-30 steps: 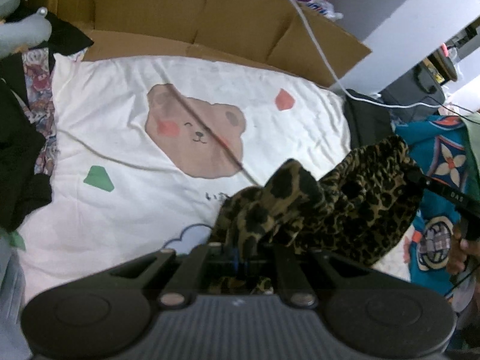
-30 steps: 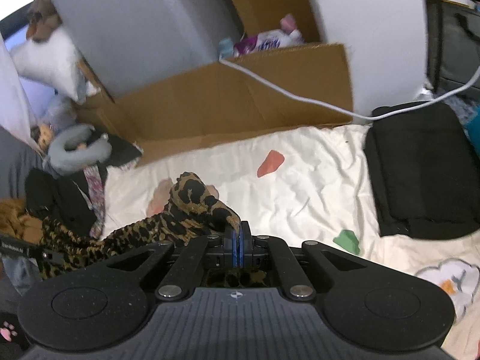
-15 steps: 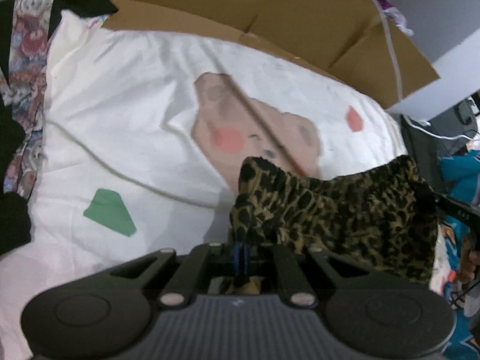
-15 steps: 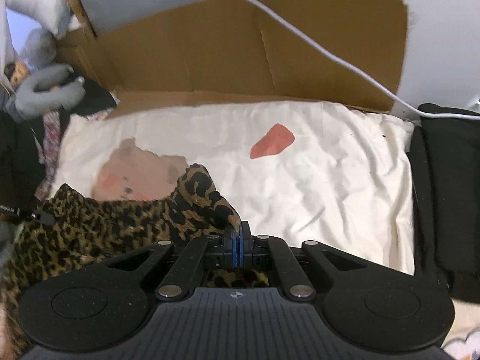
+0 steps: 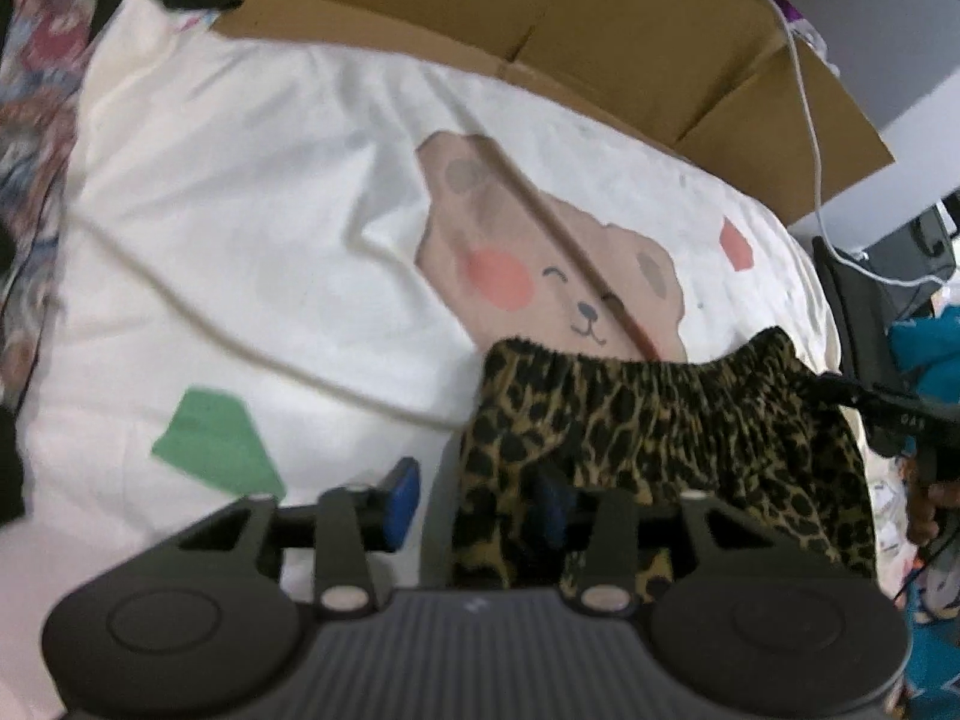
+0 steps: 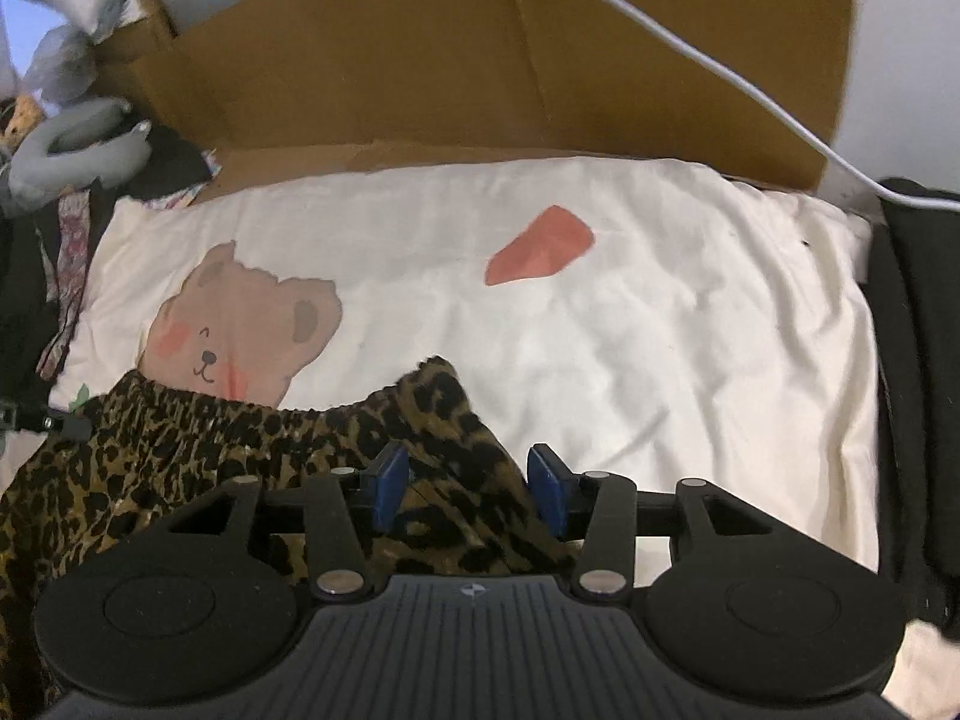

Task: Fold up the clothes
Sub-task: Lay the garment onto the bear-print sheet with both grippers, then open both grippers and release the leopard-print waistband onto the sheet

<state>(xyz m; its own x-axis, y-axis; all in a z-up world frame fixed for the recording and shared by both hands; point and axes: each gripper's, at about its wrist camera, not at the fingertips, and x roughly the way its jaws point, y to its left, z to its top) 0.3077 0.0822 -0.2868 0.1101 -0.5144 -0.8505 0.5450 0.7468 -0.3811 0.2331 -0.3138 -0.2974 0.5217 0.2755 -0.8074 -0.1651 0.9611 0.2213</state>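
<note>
A leopard-print garment (image 5: 660, 420) with an elastic waistband lies spread on a white sheet (image 5: 240, 210) printed with a bear. My left gripper (image 5: 477, 501) is at the garment's left edge. Its jaws are opening, and the cloth lies slack between the blue pads (image 5: 402, 498). In the right wrist view the same garment (image 6: 240, 450) stretches off to the left. My right gripper (image 6: 468, 489) is over its right corner, jaws opening, with the fabric loose between the pads (image 6: 549, 495). The right gripper's tip (image 5: 888, 414) shows at the garment's far edge in the left wrist view.
A flattened cardboard box (image 5: 600, 30) stands behind the sheet, with a white cable (image 5: 804, 90) running across it. A black folded cloth (image 6: 918, 360) lies along the right side. A grey plush (image 6: 66, 144) and patterned clothes (image 5: 36, 120) crowd the left.
Both grippers came down with the bunched garment and laid it on the sheet. Both sets of jaws went from shut on the cloth to apart. The waistband now lies stretched out.
</note>
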